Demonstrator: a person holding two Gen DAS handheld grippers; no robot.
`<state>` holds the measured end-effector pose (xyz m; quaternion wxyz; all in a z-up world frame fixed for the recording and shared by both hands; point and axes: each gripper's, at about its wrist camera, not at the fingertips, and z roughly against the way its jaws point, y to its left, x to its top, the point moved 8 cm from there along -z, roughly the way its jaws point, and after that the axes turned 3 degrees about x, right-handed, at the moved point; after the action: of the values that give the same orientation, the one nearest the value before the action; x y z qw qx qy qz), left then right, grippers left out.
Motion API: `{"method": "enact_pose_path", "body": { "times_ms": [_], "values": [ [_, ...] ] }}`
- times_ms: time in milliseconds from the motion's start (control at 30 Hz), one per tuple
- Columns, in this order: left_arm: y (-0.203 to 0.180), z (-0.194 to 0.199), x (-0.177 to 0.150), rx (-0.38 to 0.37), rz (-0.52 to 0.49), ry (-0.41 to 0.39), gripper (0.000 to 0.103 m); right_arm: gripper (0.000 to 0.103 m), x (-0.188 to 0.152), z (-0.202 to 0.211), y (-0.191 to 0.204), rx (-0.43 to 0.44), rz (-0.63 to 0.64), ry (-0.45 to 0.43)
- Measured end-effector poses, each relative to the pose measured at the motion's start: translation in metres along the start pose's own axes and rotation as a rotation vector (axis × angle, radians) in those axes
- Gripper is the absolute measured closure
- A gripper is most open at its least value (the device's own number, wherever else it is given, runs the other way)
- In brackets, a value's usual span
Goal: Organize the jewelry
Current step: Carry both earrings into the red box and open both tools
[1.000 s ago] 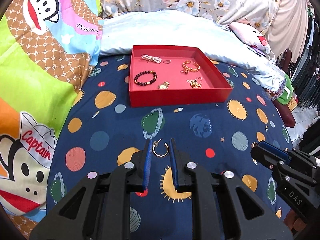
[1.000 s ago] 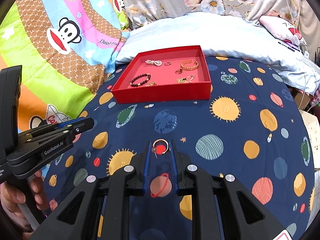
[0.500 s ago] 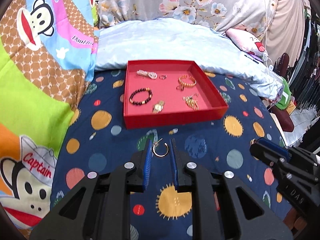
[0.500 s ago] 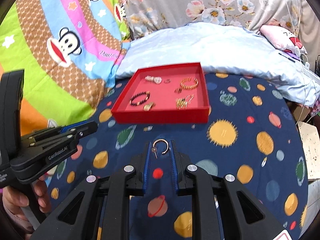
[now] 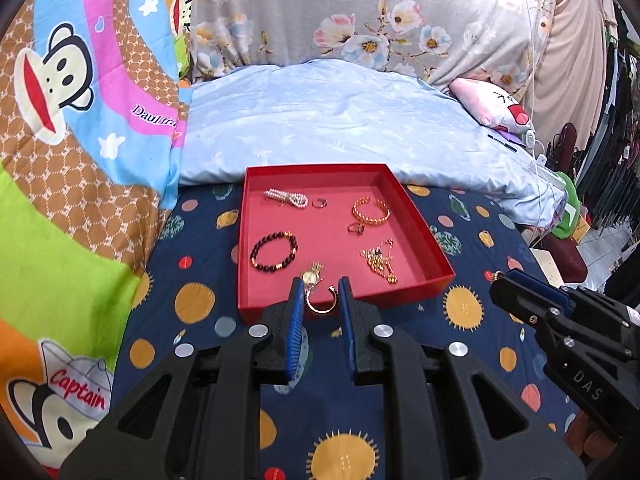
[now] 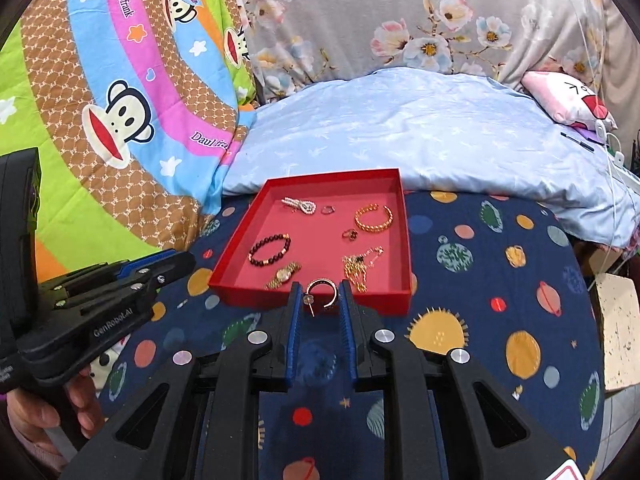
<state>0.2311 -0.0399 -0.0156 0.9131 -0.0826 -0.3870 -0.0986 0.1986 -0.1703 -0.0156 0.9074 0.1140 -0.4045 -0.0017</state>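
Note:
A red tray [image 5: 426,240] [image 6: 405,240] lies on the planet-print bedspread. It holds a pearl piece [image 5: 287,197], a dark bead bracelet [image 5: 274,251], a gold bangle [image 5: 370,211], a gold chain [image 5: 378,262], small rings and a gold watch [image 6: 283,275]. My left gripper [image 5: 321,294] is shut on a gold hoop earring [image 5: 321,306] at the tray's near wall. My right gripper [image 6: 320,298] is shut on a second hoop earring [image 6: 322,294], also at the near wall. Each gripper shows in the other's view, the right one [image 5: 560,320] and the left one [image 6: 112,292].
A pale blue quilt [image 5: 340,128] rises behind the tray. A bright monkey-print blanket [image 5: 80,140] lies to the left. A pink pillow [image 5: 496,106] and cables sit at the far right, where the bed edge drops off.
Both grippers have moved forward to the tray's near wall, each still holding its hoop earring. The tray now looks nearer in both views.

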Motion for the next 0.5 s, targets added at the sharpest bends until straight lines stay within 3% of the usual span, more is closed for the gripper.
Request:
{"method": "enact_pose_path", "body": {
  "times_ms": [500],
  "values": [
    [0.005,-0.055,0.045,0.025,-0.004,-0.002,0.086,0.087,0.043,-0.056,-0.013,-0.009,0.005,0.003]
  ]
}}
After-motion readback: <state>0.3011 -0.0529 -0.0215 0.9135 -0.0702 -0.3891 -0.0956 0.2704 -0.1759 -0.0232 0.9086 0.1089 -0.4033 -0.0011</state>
